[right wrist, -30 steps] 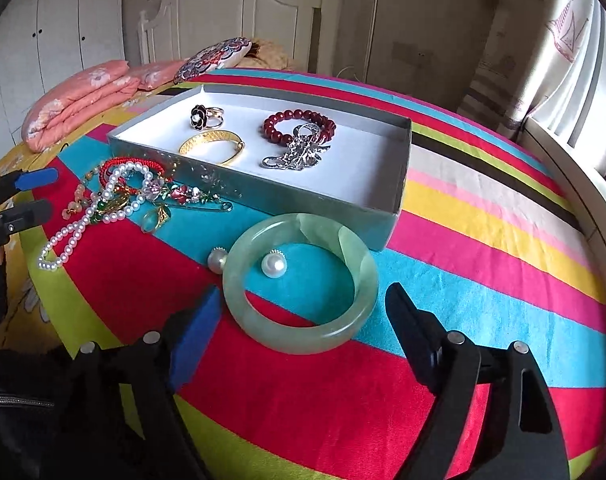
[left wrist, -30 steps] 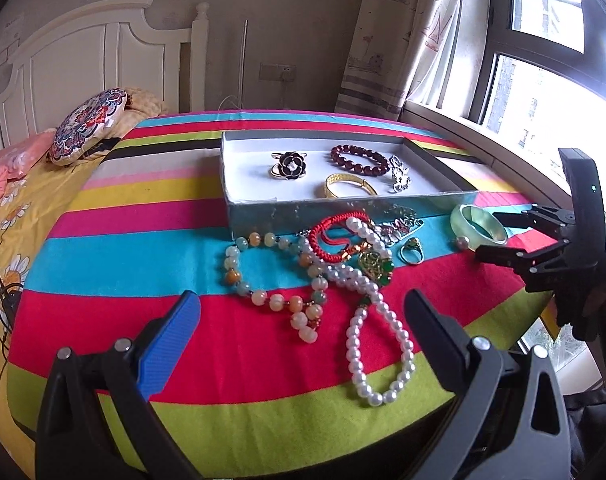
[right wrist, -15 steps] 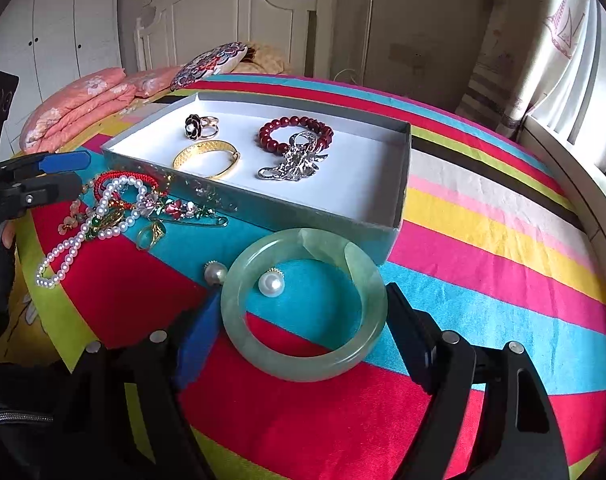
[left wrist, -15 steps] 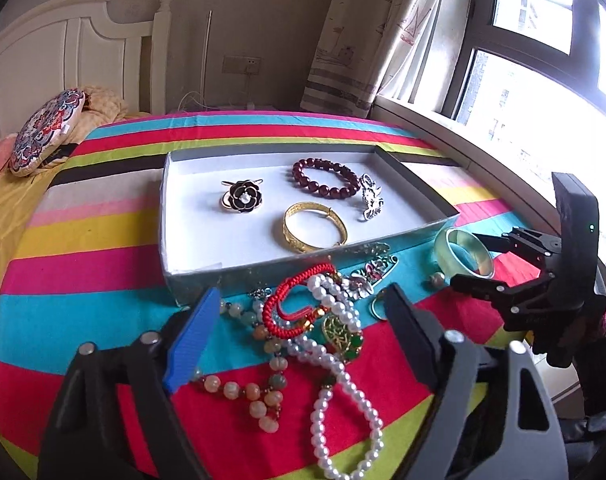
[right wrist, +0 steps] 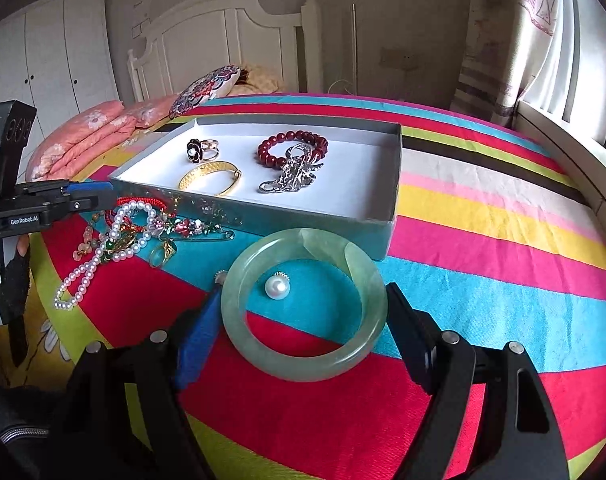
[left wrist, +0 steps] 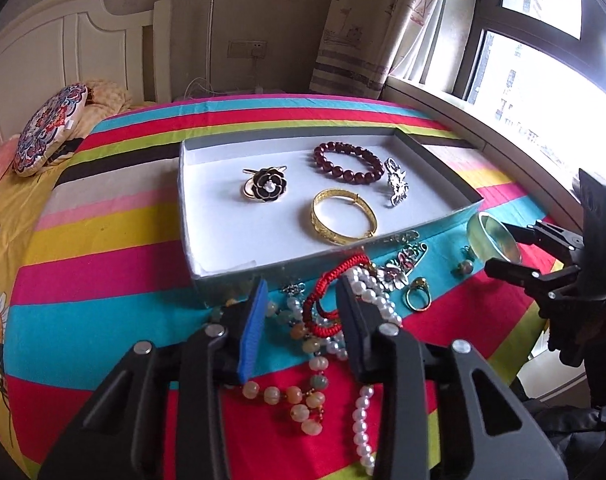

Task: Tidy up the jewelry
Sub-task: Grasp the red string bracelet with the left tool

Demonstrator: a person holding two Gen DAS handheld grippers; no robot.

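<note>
Left gripper (left wrist: pixel 301 310) sitting half open around the red cord bracelet (left wrist: pixel 330 280) in the bead pile, right gripper (right wrist: pixel 303 312) waiting wide open around the pale green jade bangle (right wrist: pixel 303 306), shallow grey box (left wrist: pixel 239 272) holding a gold bangle (left wrist: pixel 344 216), dark red bead bracelet (left wrist: pixel 349 162), black flower ring (left wrist: pixel 266 184), silver brooch (left wrist: pixel 397 182).

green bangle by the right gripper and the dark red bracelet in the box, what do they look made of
Green bangle: likely jade or glass; translucent, cloudy pale green, polished with soft highlights. Dark red bracelet: round glossy beads, perhaps garnet, agate or glass; each bead shows a bright glint. Neither can be confirmed by look alone.
</note>
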